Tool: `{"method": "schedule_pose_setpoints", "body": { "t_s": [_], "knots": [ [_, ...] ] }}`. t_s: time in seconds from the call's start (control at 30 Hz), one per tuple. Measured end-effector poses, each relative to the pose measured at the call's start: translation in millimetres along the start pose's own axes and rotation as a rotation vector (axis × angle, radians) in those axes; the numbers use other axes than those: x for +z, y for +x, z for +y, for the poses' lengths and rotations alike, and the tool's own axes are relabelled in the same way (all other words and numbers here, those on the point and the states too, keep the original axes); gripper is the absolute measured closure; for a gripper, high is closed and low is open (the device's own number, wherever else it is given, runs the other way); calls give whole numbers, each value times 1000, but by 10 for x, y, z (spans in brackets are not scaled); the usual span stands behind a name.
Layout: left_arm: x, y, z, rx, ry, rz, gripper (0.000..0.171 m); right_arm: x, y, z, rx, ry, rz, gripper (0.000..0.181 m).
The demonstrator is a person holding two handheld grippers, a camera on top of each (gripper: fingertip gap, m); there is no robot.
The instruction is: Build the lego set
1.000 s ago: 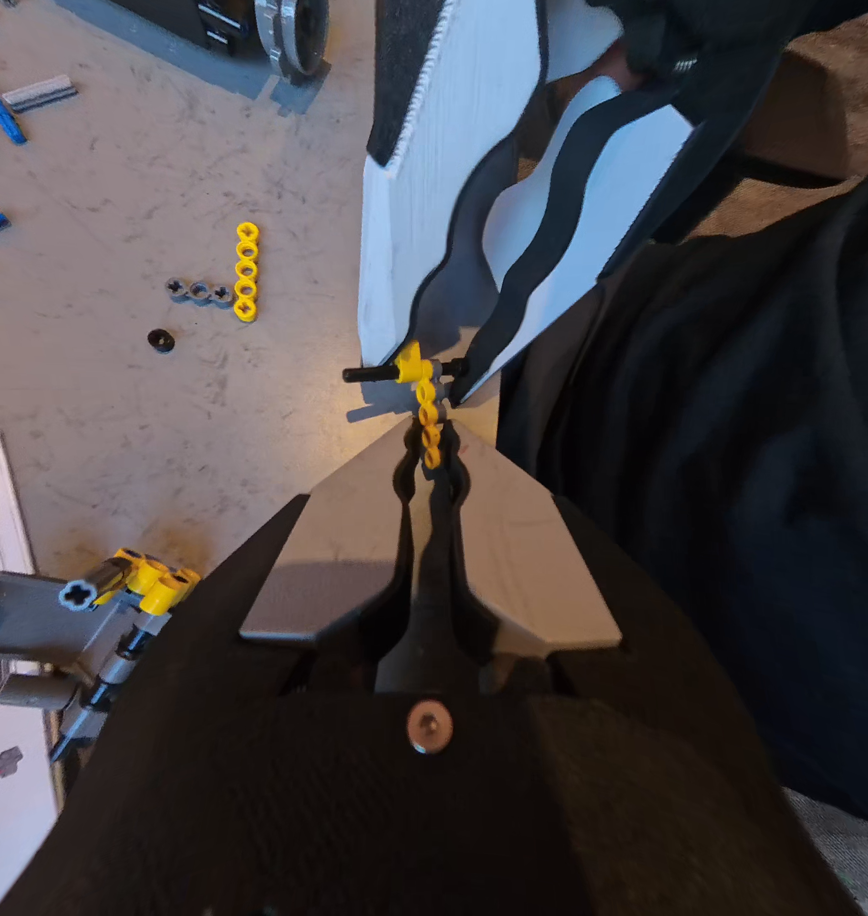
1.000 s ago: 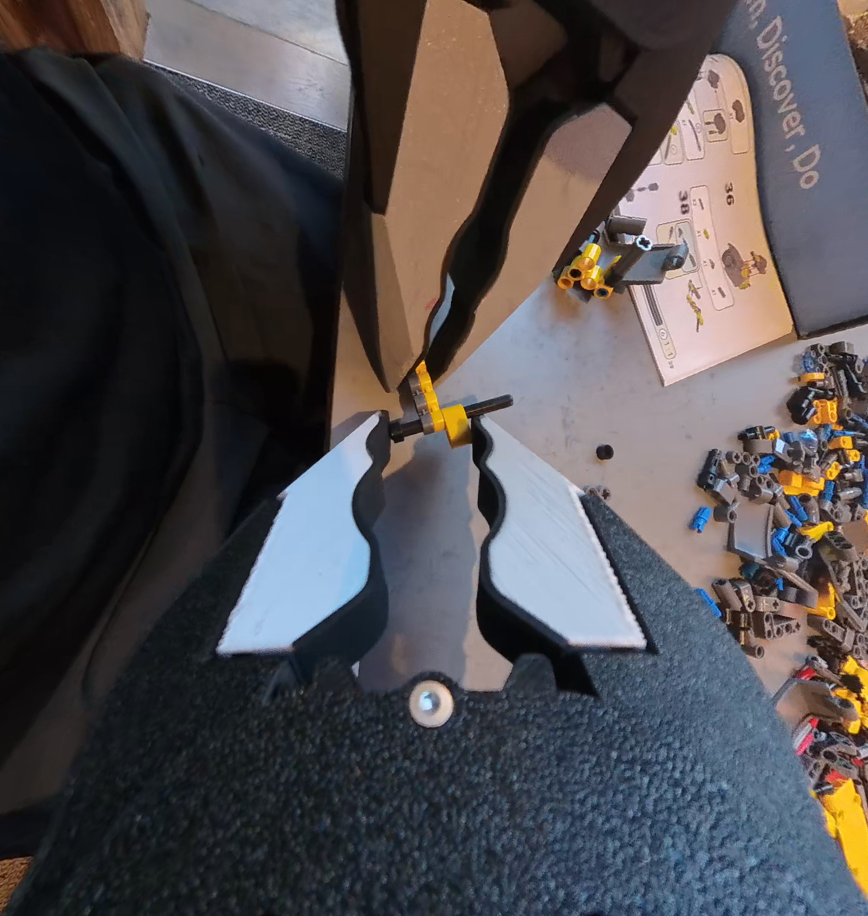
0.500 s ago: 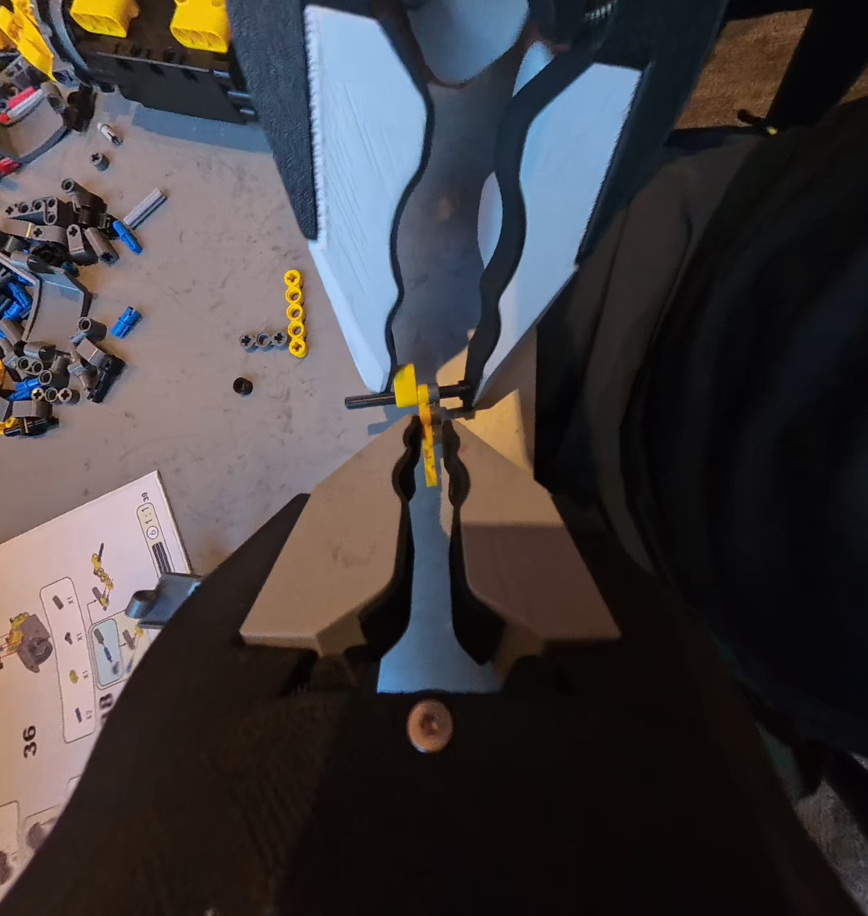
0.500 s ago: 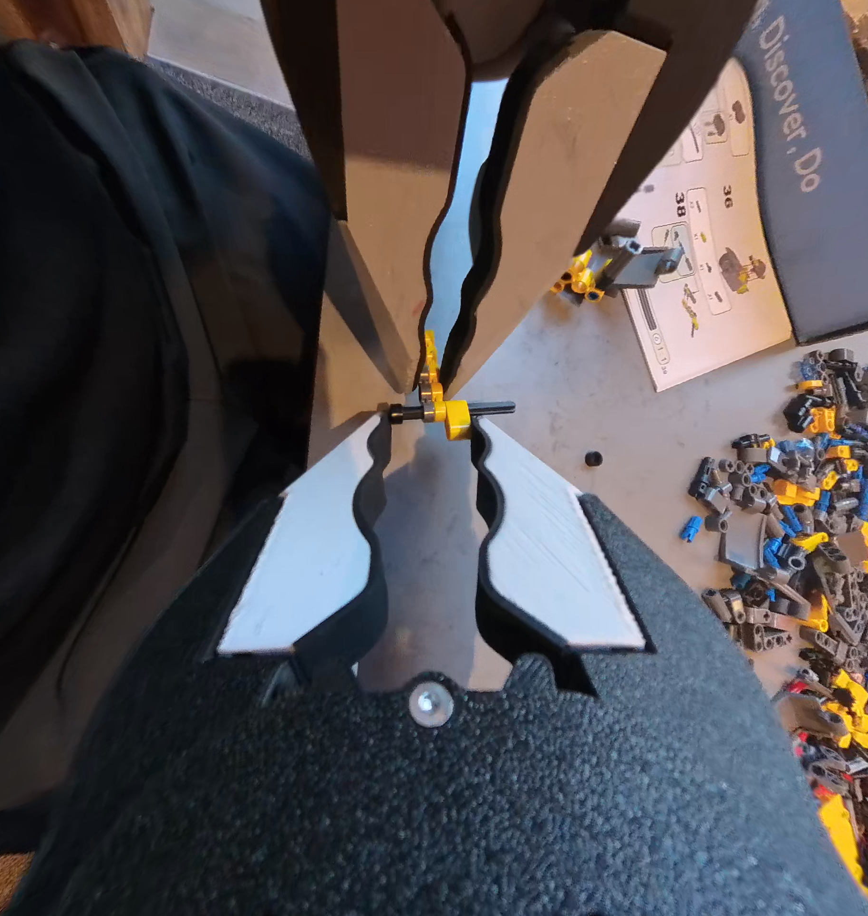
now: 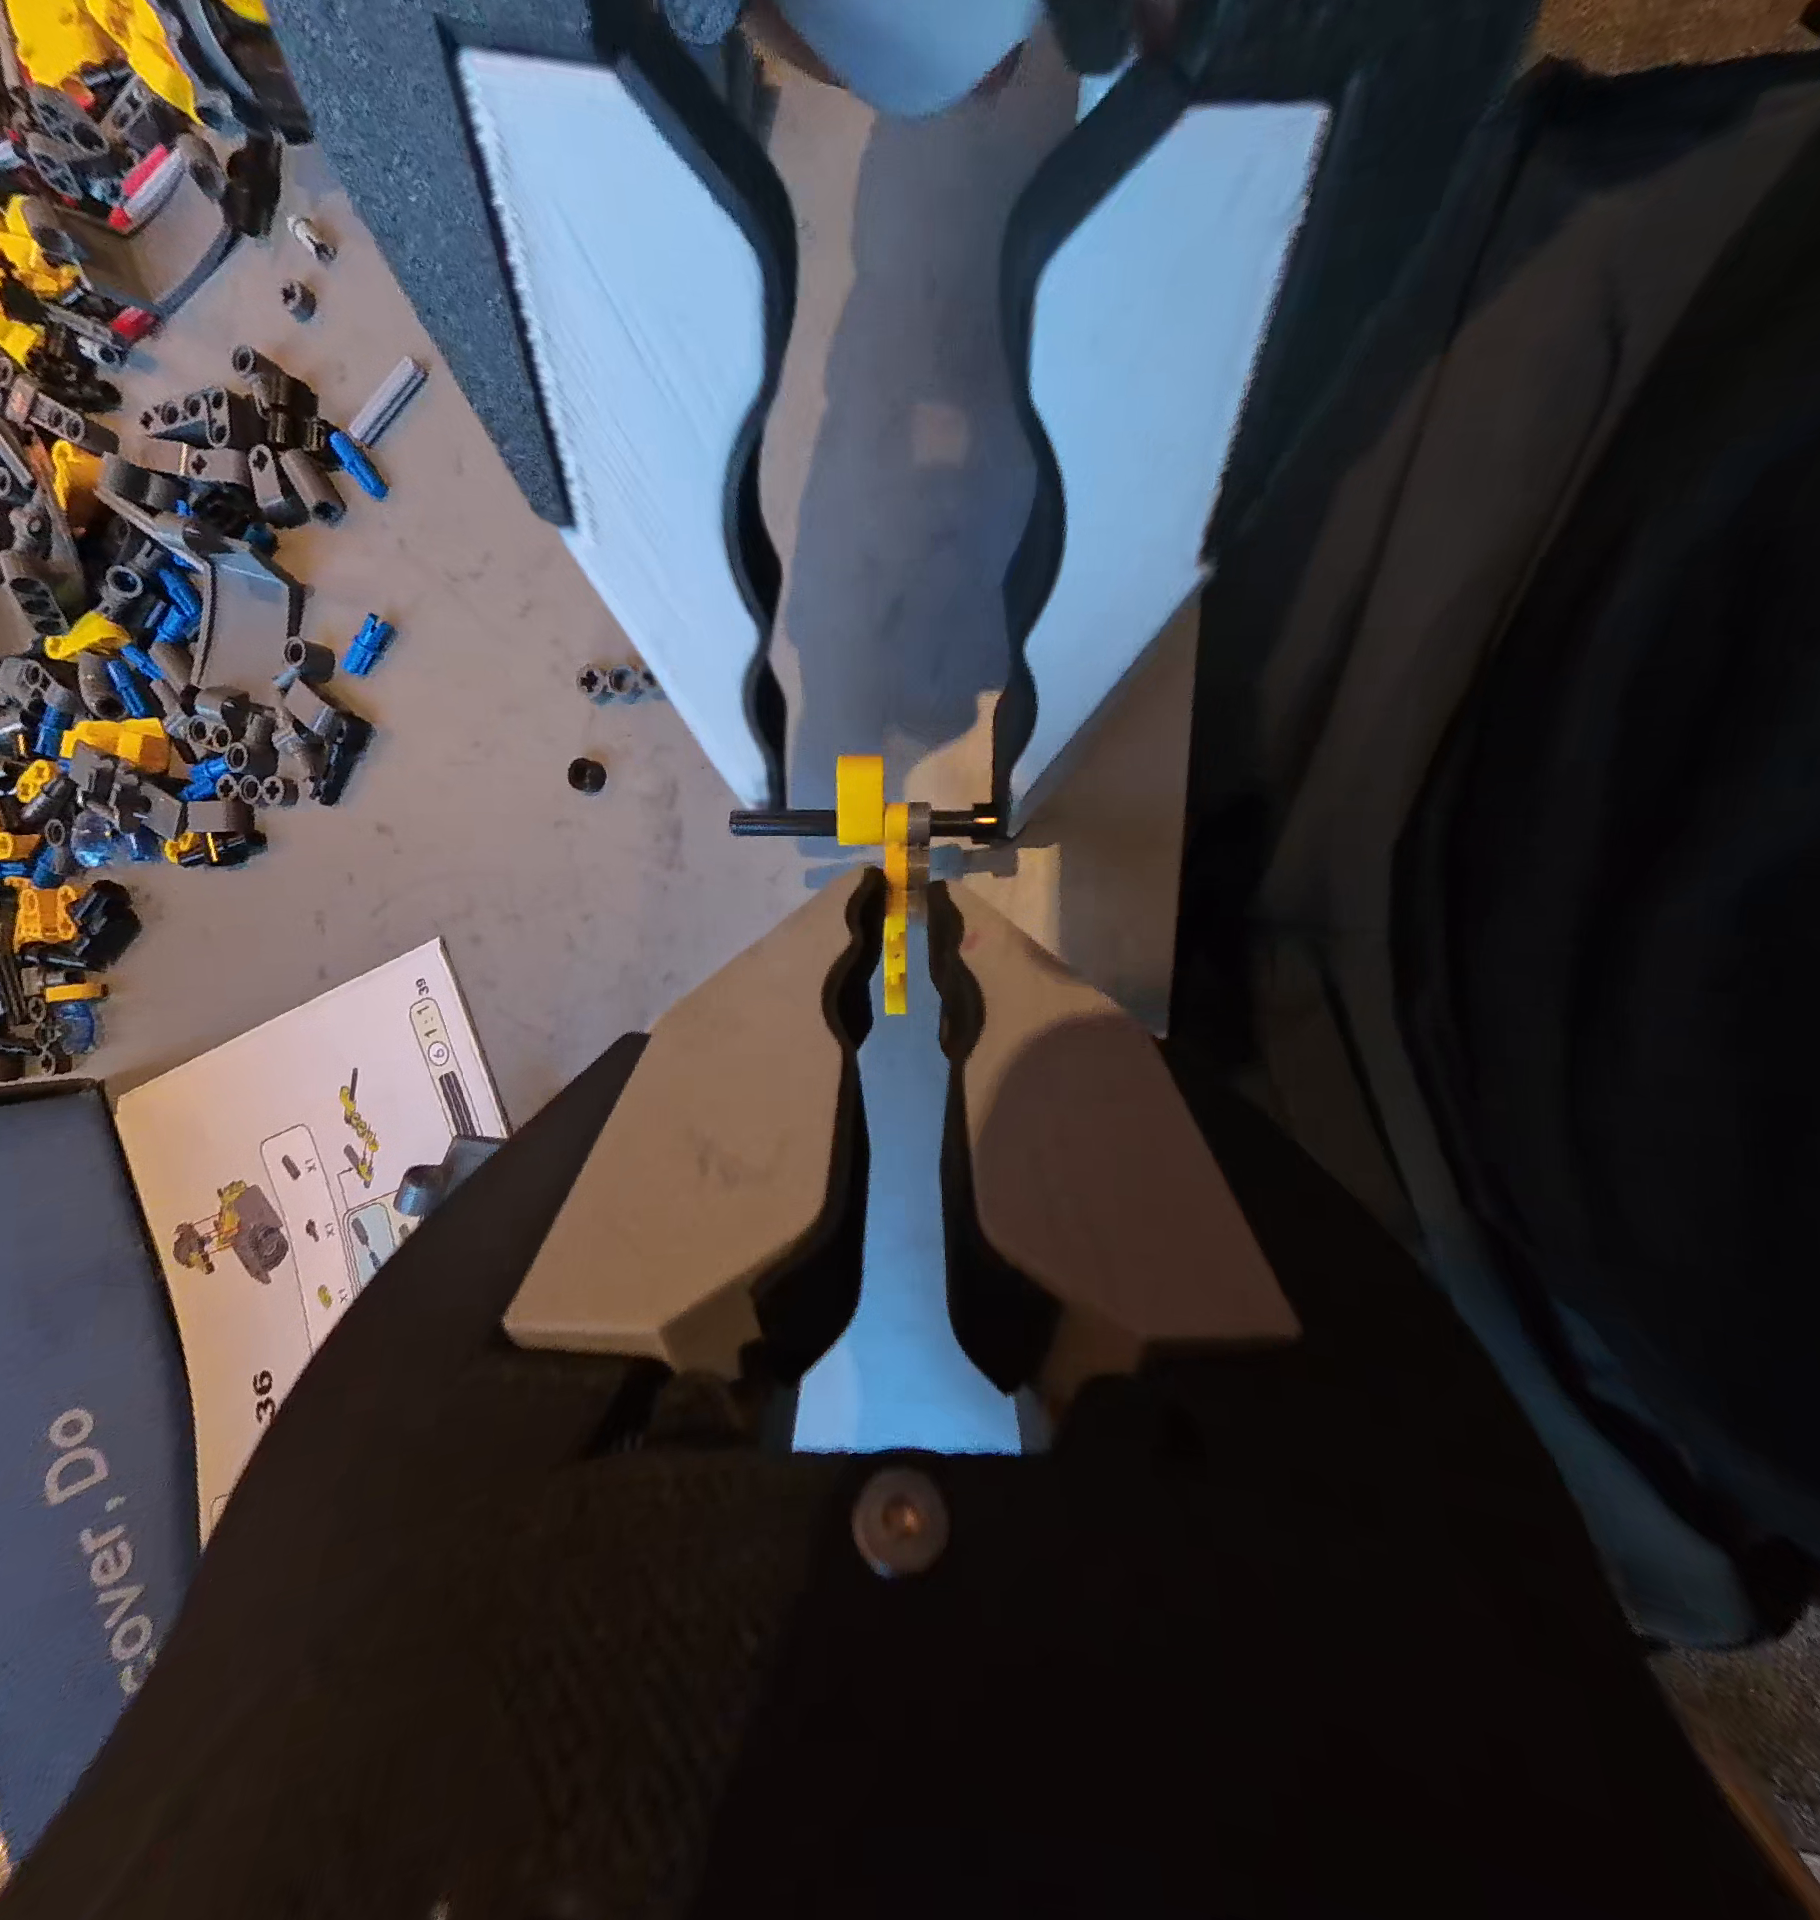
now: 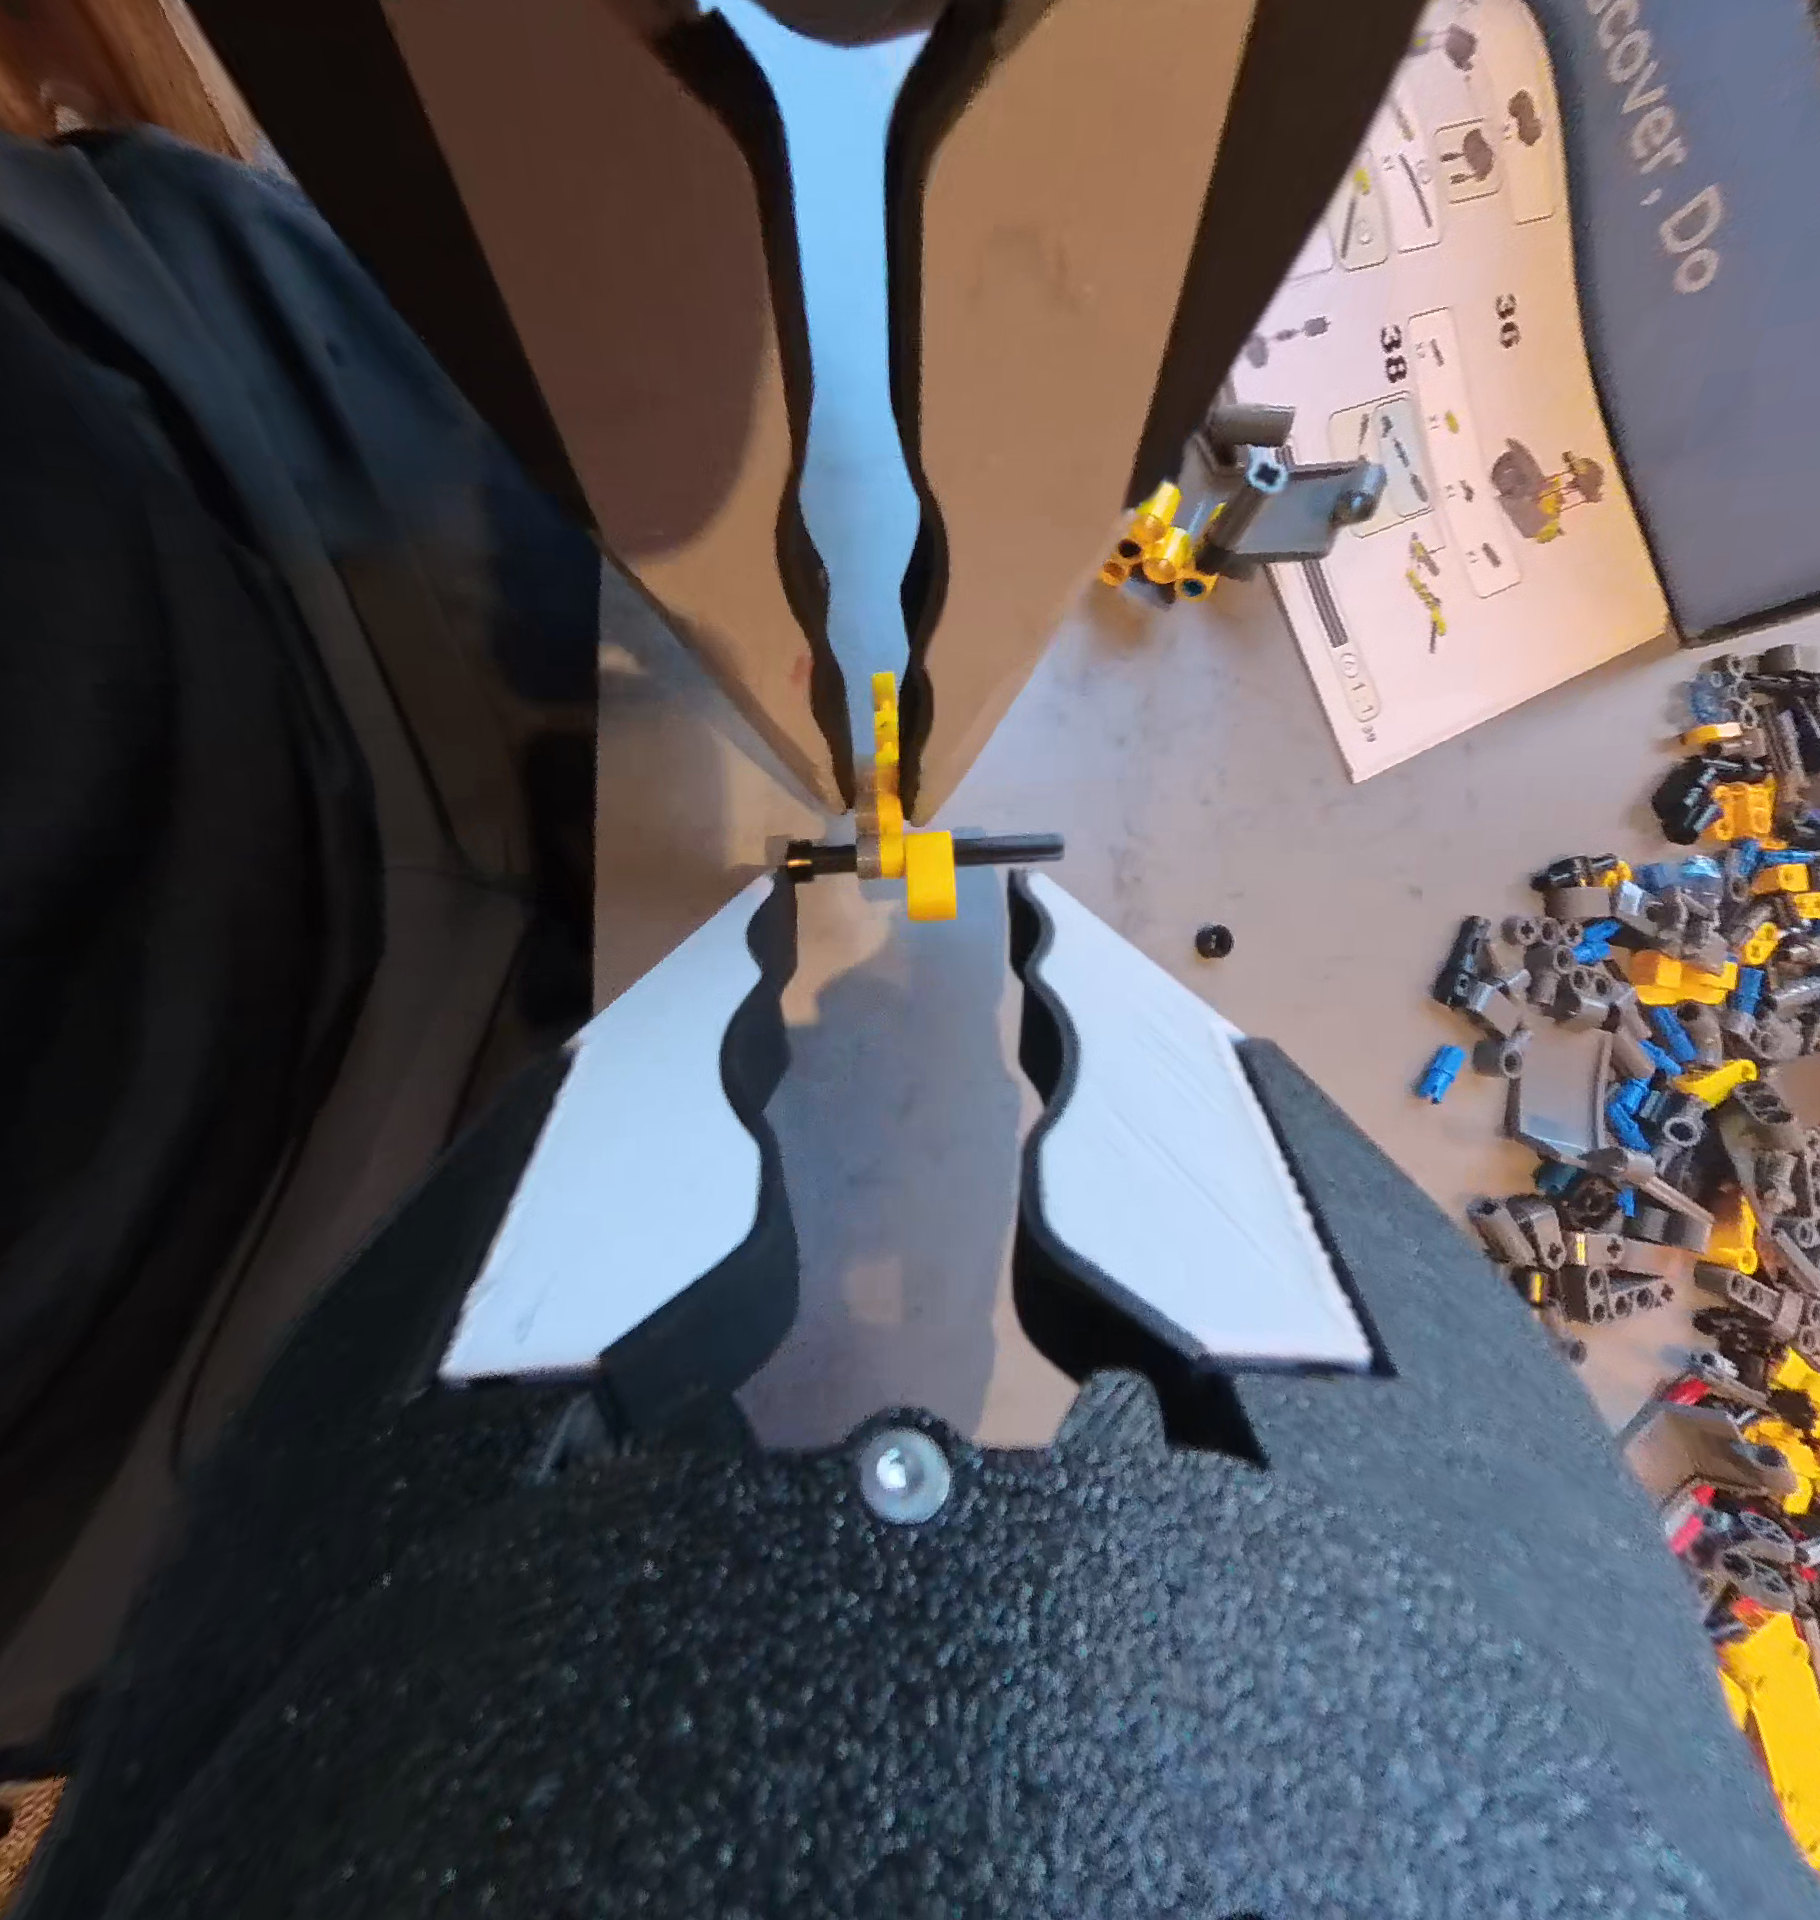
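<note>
I have my left gripper pinched on the yellow beam, held above the near table edge, my dark clothing close on that side. A black axle crosses the beam's far end, carrying a yellow connector. My right gripper stands wide; its left finger seems to touch the axle's head, though blur makes that uncertain. Half a second ago the two grippers met at an angle; now they face squarely. The grey tabletop lies open between the tips and the loose brick pile, a black bush, an instruction booklet
</note>
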State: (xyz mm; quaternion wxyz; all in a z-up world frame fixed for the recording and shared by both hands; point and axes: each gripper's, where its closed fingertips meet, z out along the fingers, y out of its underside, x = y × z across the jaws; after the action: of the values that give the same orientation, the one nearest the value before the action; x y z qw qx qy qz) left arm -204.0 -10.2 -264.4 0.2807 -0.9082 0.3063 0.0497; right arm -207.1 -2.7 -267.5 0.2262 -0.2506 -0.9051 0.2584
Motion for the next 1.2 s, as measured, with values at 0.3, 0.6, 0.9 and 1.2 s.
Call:
{"method": "schedule_pose_setpoints", "body": {
  "t_s": [0.3,0.6,0.9,1.2],
  "knots": [
    [-1,-24,4,-105,-26,49,165,45,0,-22,20,53,31,150],
    [-8,-39,8,-89,70,1,164,27,19,-40,-8,172,56,150],
    [-93,-15,-39,-119,-16,56,165,51,45,-39,-60,77,77,150],
    [-101,-147,51,-45,-130,-51,165,-5,70,-37,20,64,32,138]
  ]
}}
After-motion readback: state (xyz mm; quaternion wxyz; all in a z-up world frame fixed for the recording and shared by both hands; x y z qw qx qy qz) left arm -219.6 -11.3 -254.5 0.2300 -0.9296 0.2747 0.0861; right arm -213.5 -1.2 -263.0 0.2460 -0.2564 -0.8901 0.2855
